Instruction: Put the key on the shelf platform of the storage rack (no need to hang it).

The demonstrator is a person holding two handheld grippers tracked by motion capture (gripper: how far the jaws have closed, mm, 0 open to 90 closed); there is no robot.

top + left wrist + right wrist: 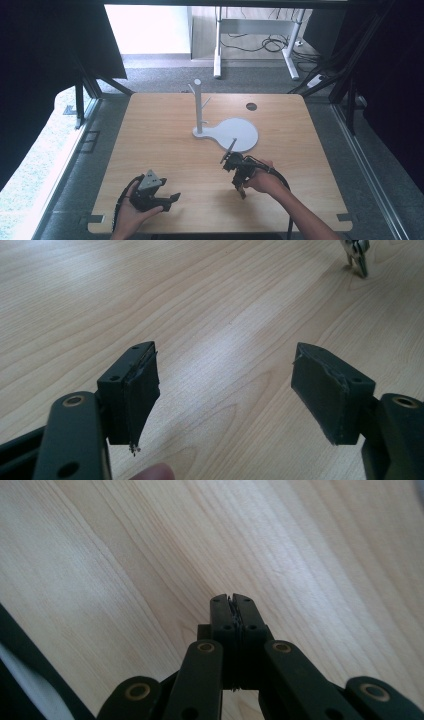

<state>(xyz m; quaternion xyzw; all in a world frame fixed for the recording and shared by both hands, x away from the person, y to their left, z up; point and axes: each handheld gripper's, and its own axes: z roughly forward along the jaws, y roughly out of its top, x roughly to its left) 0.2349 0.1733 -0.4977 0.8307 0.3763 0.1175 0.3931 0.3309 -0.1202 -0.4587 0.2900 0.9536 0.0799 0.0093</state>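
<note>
A person holds a black gripper in each hand over a light wooden table [165,135]. My left gripper [172,200] is near the front left edge and points to the right. In the left gripper view, my left gripper [225,385] stands wide open with only bare wood between the pads [142,390]. My right gripper [241,190] is right of centre, tilted down toward the tabletop. In the right gripper view, my right gripper [233,600] is shut with nothing in it. The tip of the right gripper [356,255] shows far off in the left gripper view.
A white stand [198,107] with short pegs rises upright from a round white base [240,134] at mid-table, just beyond the right gripper. A dark round hole [251,106] sits in the tabletop behind it. Desk legs and cables [270,42] lie on the floor beyond.
</note>
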